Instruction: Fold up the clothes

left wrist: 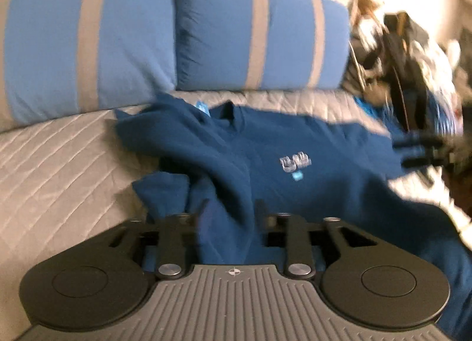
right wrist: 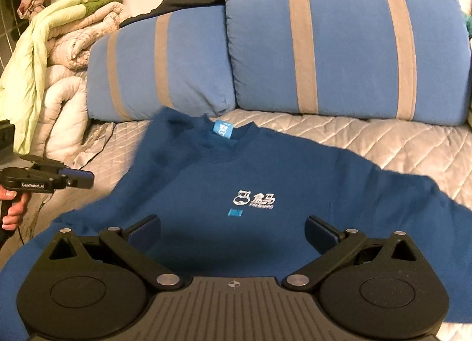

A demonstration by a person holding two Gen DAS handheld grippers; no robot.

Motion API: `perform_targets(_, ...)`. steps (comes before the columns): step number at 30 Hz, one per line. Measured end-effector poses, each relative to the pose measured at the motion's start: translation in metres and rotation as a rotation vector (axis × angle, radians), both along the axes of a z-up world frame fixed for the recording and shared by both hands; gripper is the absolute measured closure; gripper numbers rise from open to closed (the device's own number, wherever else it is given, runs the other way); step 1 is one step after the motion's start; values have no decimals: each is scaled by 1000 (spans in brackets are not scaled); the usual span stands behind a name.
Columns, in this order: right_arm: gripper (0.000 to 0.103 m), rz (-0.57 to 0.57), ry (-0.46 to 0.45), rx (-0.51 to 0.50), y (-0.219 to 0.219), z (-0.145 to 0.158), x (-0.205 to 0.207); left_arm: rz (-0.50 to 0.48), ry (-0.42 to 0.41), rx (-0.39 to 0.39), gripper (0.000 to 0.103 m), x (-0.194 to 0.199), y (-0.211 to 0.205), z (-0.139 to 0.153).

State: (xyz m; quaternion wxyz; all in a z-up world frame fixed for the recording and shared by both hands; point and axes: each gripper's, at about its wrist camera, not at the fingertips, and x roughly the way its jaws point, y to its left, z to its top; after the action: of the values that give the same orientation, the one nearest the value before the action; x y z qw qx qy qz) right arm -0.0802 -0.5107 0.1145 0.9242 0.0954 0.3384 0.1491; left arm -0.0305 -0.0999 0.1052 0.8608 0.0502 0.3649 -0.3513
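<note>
The grey quilted bed (right wrist: 383, 140) carries two blue pillows with grey stripes (right wrist: 339, 46) at its head. Below them the dark blue sweatshirt with a white chest logo (right wrist: 265, 181) lies front up, collar toward the pillows, its long axis running from the pillows down toward both tongs. Its left side is bunched and folded over. The right tongs (right wrist: 233, 233) hang spread wide over the lower chest, holding nothing, so the body of the shirt lies straight ahead of them. The left tongs (left wrist: 228, 212) are about half open with a blue fold lying between the fingers; whether they pinch it I cannot tell. They sit nearer the rumpled sleeve, so I judge that side is theirs to straighten.
</note>
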Motion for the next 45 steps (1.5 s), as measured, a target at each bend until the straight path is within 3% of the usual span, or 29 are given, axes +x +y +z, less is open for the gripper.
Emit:
perform_targets(4, 0, 21, 8, 8, 5, -5, -5, 100, 24, -141, 43, 24, 28, 5)
perform_targets(7, 0, 24, 23, 23, 8, -11, -5, 176, 83, -229, 40, 54, 40, 4)
perform_targets(13, 0, 43, 50, 43, 16, -20, -3, 311, 254, -366, 40, 127, 44, -24)
perform_targets(22, 0, 49, 59, 46, 22, -24, -1, 484, 395, -432, 42, 204, 29, -87)
perform_targets(24, 0, 45, 61, 48, 22, -25, 0, 512, 430, -479, 60, 212, 28, -99)
perform_targets(25, 0, 44, 64, 47, 23, -26, 0, 517, 444, -504, 93, 213, 28, -102)
perform_targets(26, 0, 44, 66, 47, 23, -27, 0, 527, 433, -512, 98, 210, 29, -99)
perform_targets(28, 0, 46, 69, 49, 23, -27, 0, 522, 393, -524, 98, 201, 30, -88)
perform_targets(33, 0, 50, 72, 57, 24, -28, 1, 476, 154, -390, 99, 148, 39, -11)
perform_targets(38, 0, 67, 69, 45, 28, -28, 0, 593, -60, -146, 98, 81, 56, 59)
perform_targets(40, 0, 78, 68, 42, 30, -28, 0, 621, -95, -26, 96, 65, 57, 69)
perform_targets(42, 0, 77, 71, 42, 30, -28, 1, 606, -65, 49, 85, 54, 57, 65)
perform_targets(44, 0, 74, 73, 44, 29, -28, 0, 580, -2, 43, 60, 42, 65, 55)
perform_targets(45, 0, 73, 71, 44, 29, -28, -1, 579, 46, 1, 58, 37, 72, 51)
